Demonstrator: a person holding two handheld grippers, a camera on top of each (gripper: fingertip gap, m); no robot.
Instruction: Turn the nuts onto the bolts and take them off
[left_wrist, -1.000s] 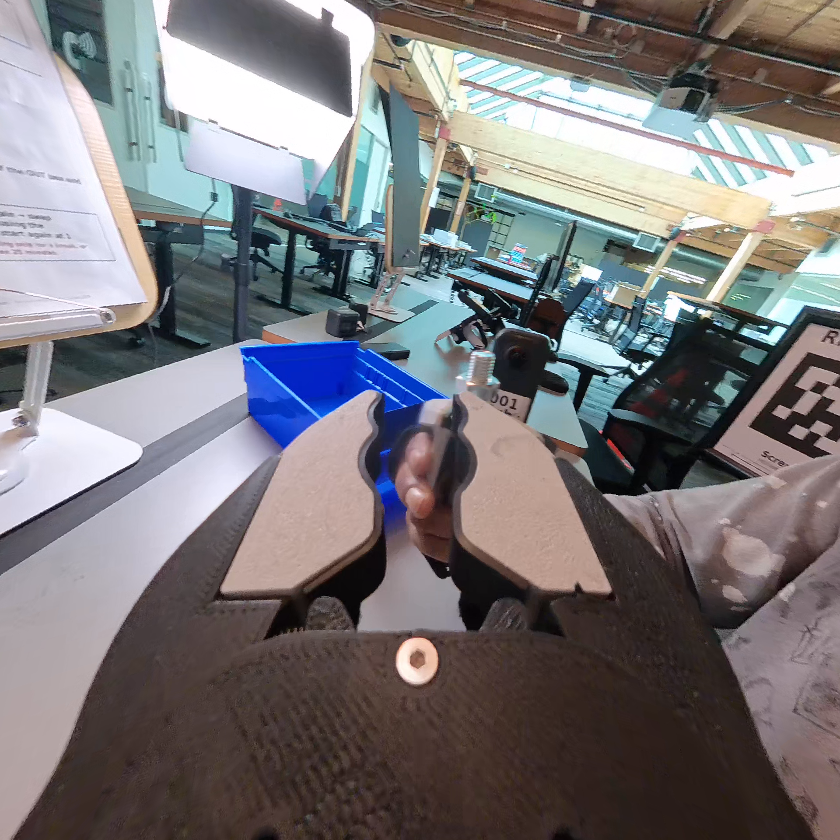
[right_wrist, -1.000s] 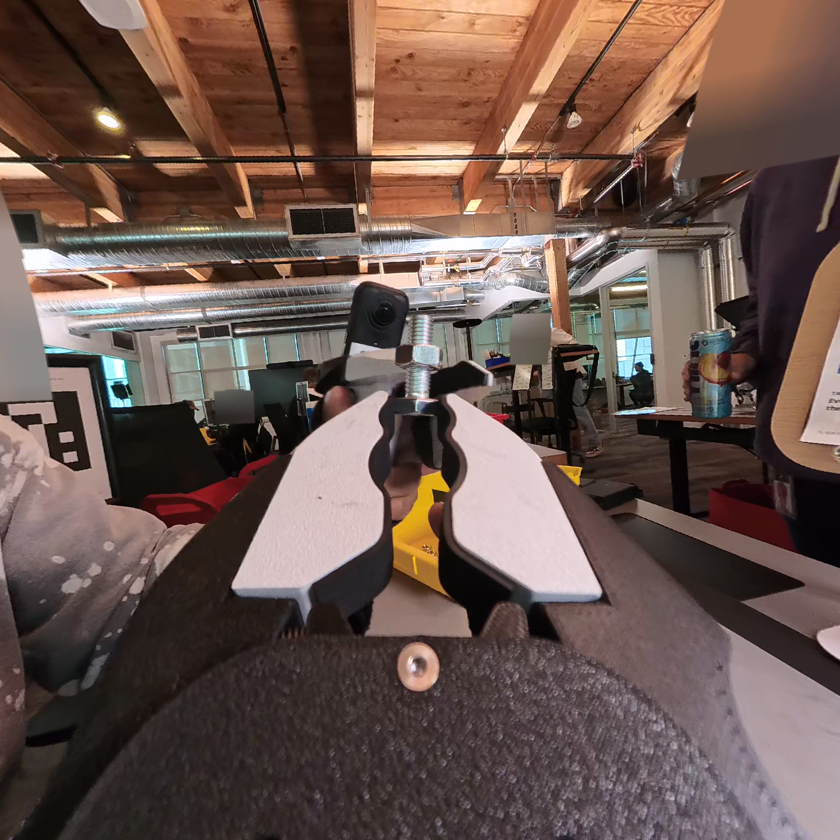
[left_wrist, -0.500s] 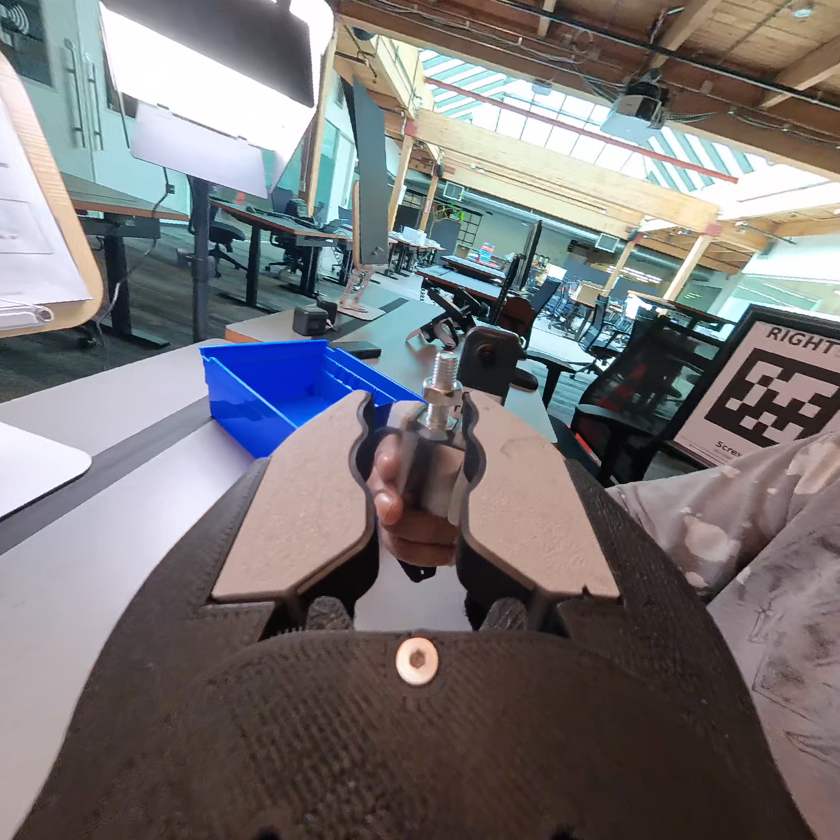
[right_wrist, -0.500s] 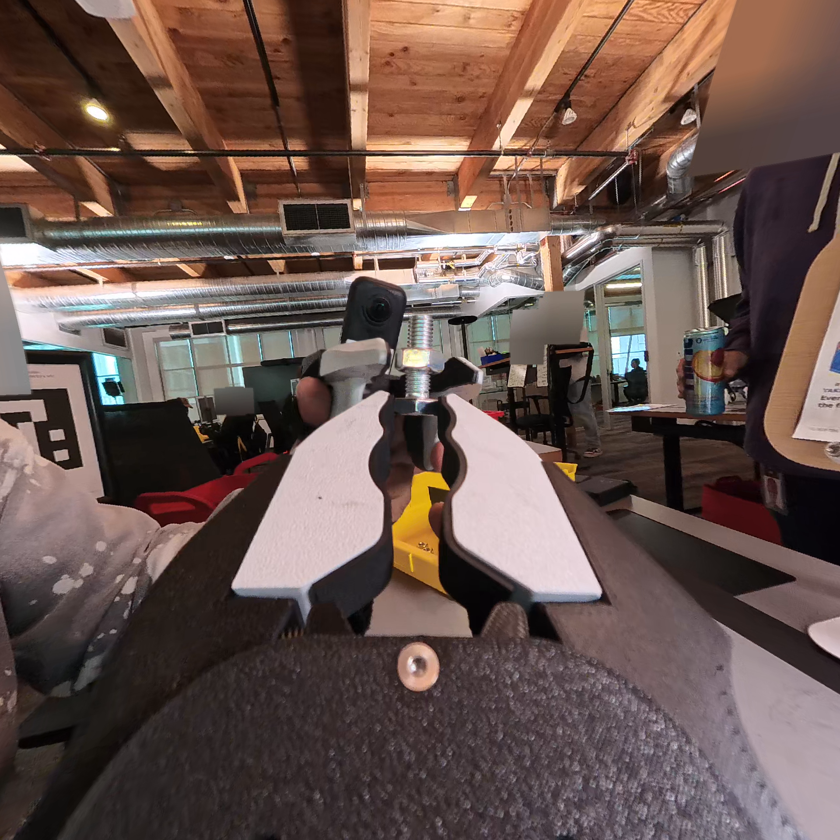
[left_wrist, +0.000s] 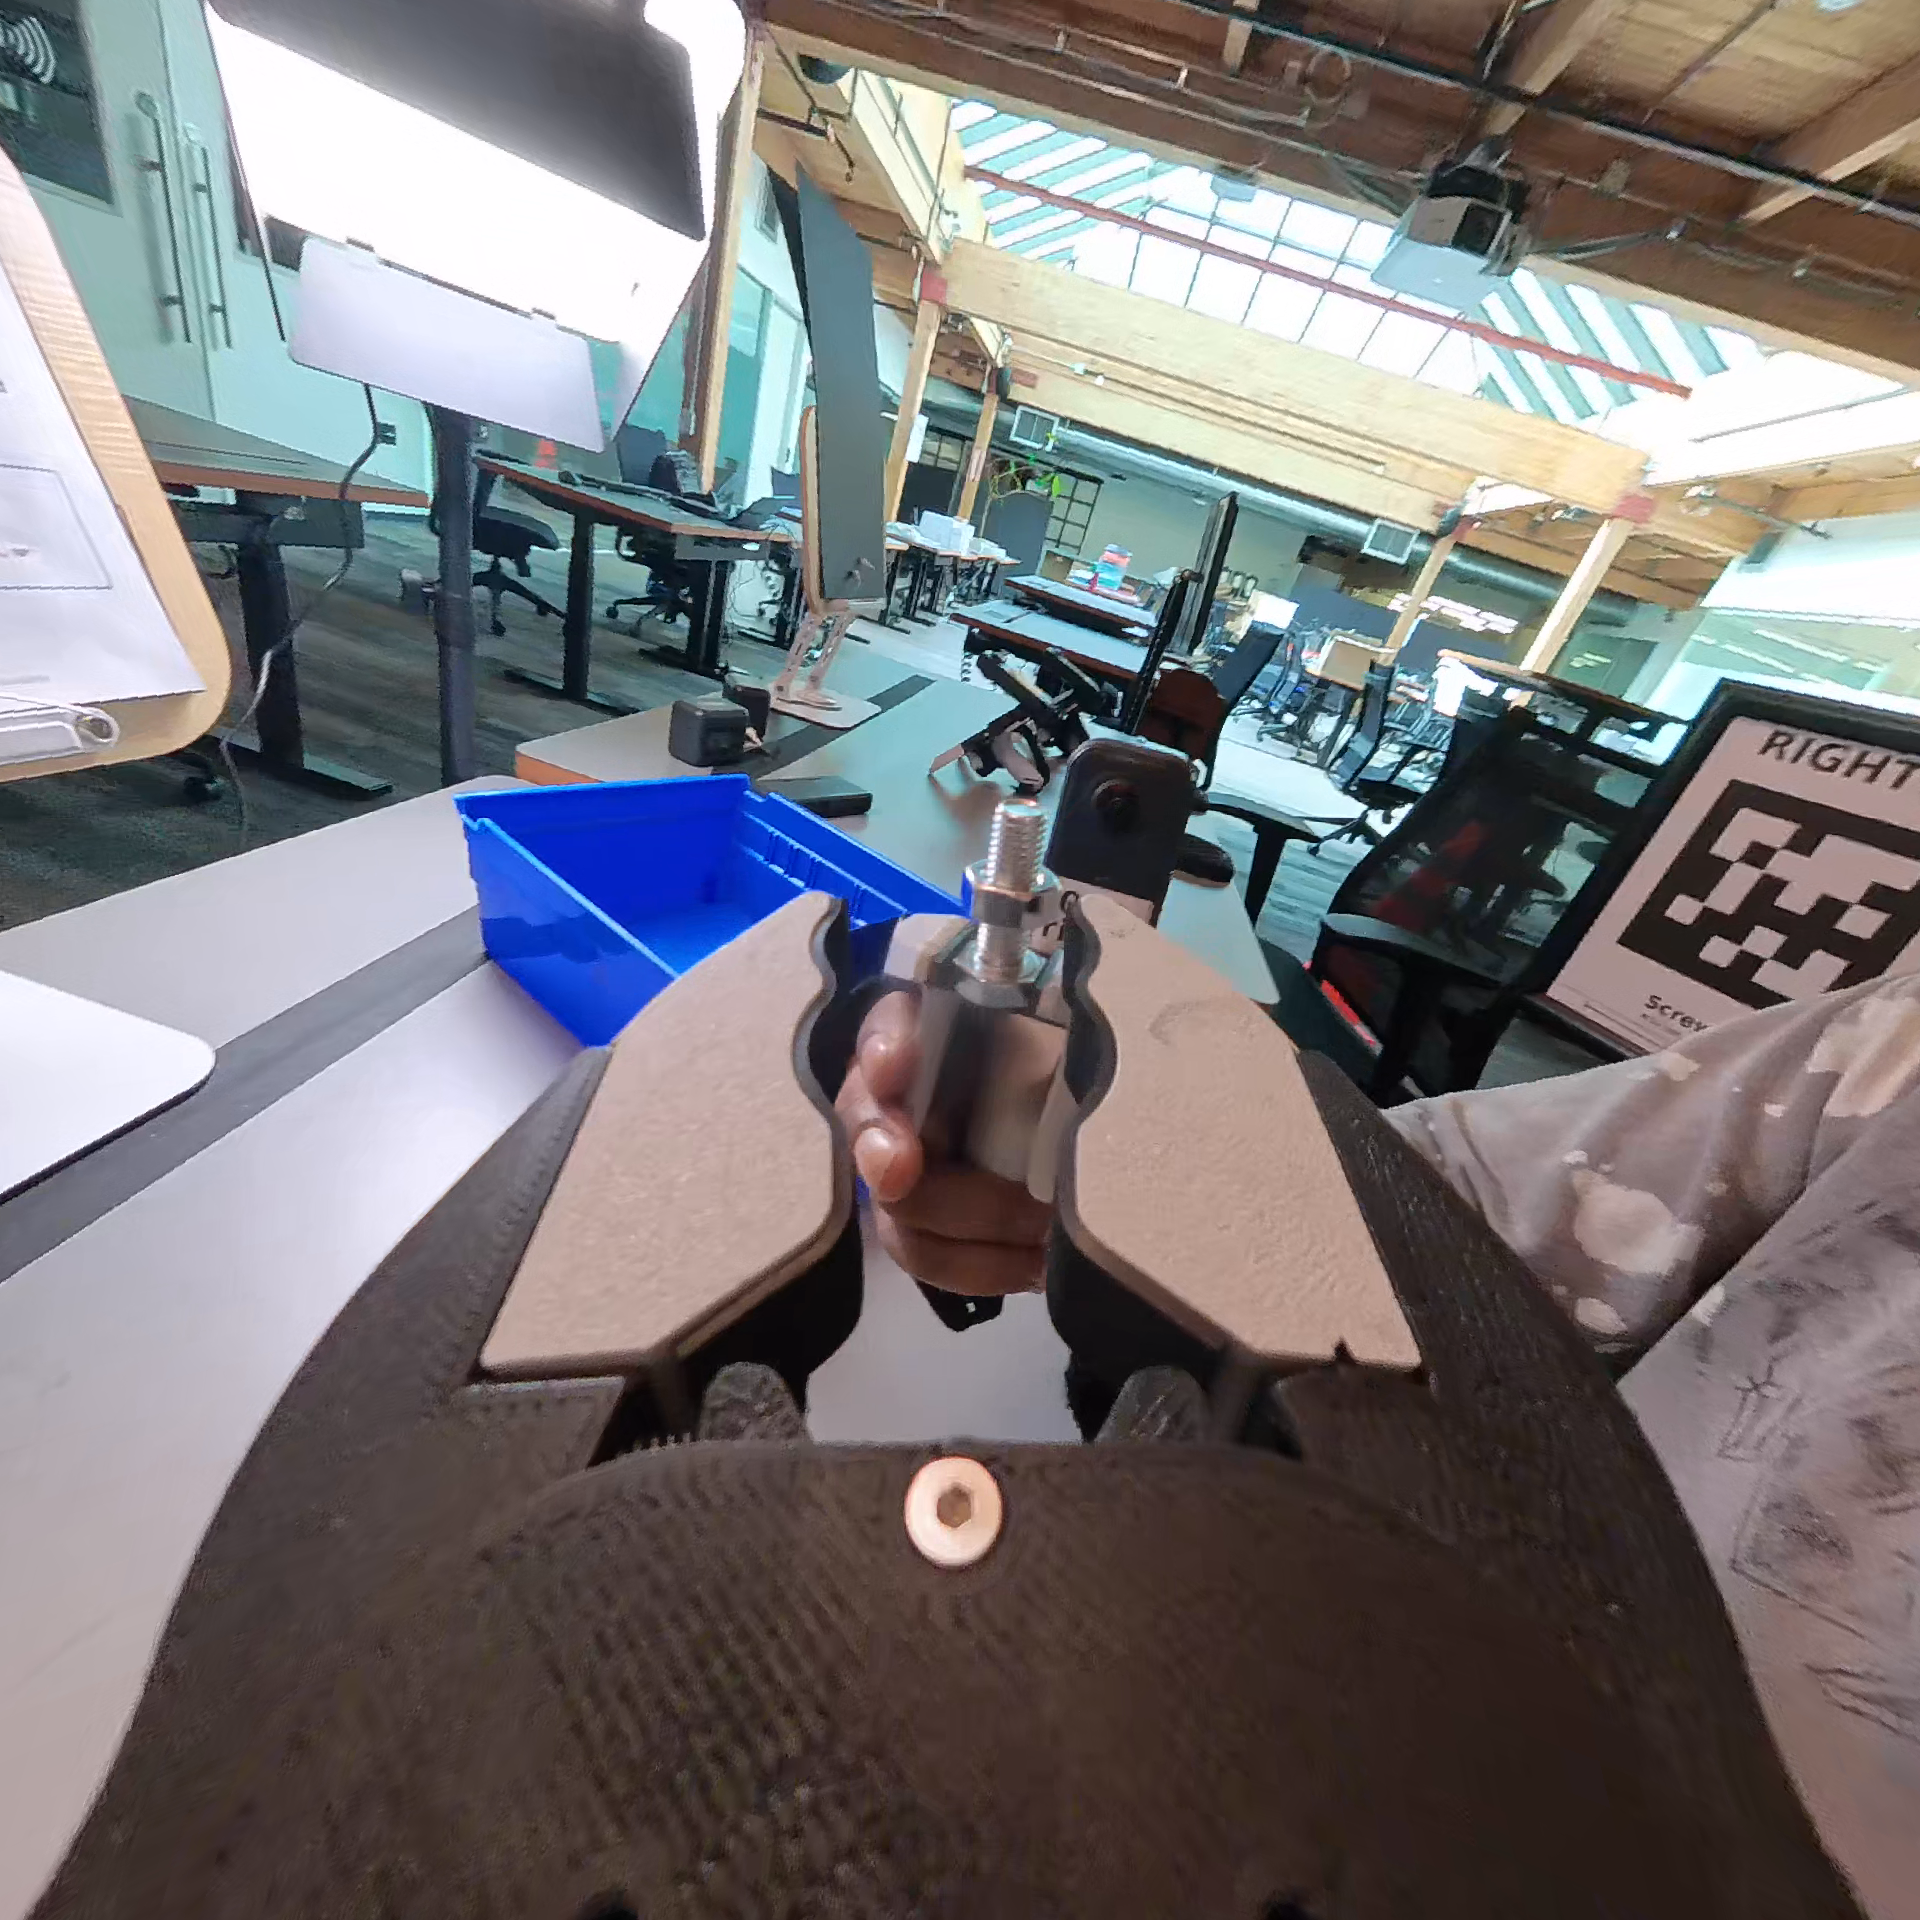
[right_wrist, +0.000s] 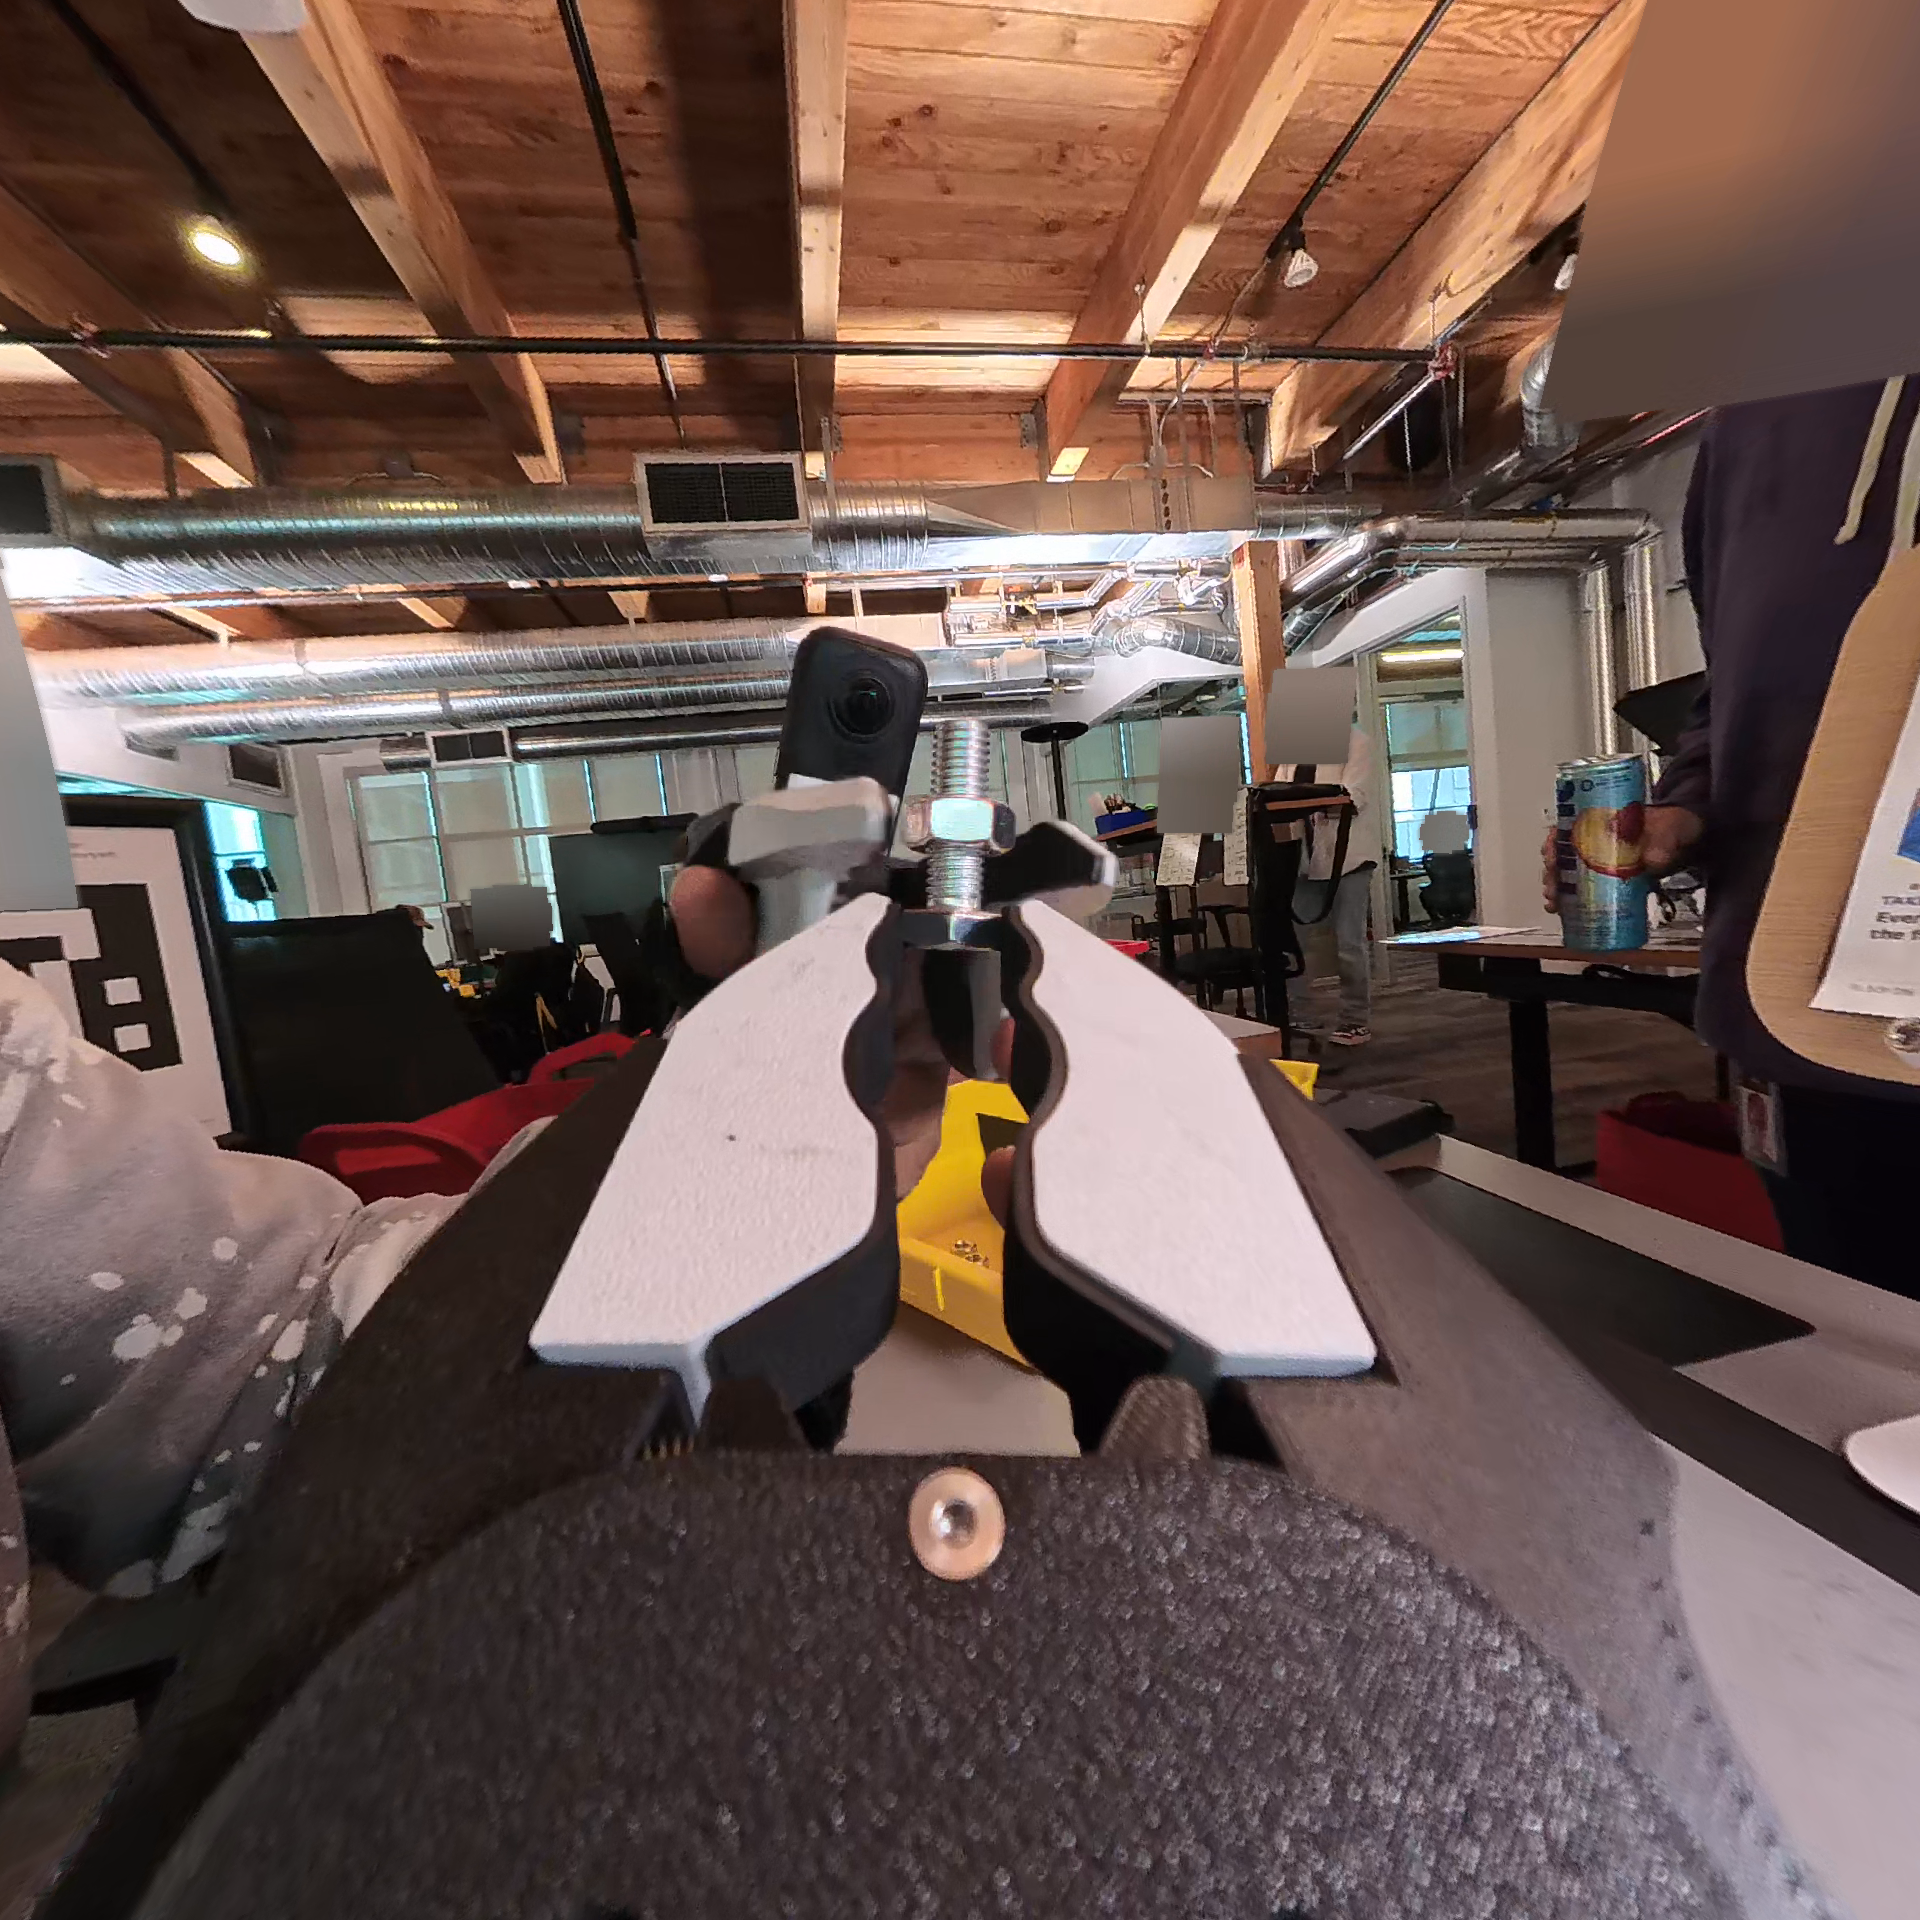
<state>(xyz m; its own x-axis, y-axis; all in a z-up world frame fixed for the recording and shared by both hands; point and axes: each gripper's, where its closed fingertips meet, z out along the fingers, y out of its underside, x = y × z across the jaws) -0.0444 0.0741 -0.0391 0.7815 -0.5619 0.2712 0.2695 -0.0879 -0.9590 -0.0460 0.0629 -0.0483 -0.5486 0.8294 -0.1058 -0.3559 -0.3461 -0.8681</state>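
Observation:
A silver bolt (right_wrist: 958, 758) stands upright, thread up, with a hex nut (right_wrist: 958, 826) partway down the thread. My right gripper (right_wrist: 954, 925) is shut on the bolt's head from below. In the left wrist view the bolt (left_wrist: 1018, 831) and nut (left_wrist: 1003, 899) sit between the tips of my left gripper (left_wrist: 956, 920). Its jaws stand wider than the nut: the right finger is against the nut and a gap shows on the left. The left gripper's fingertips (right_wrist: 810, 831) flank the nut in the right wrist view. The right gripper's fingers (left_wrist: 987, 1070) and a hand show below the nut.
A blue bin (left_wrist: 644, 883) stands on the grey table (left_wrist: 260, 1195) ahead left. A yellow bin (right_wrist: 956, 1195) with small nuts lies under the right gripper. A clipboard stand (left_wrist: 83, 520) is at the left, a marker board (left_wrist: 1766, 883) at the right. A person holding a can (right_wrist: 1600, 852) stands nearby. The grippers are tip to tip, or close to it.
My left gripper has swung around the bolt and its jaws stand wider apart; the nut now shows between its tips. The right gripper still holds the bolt upright.

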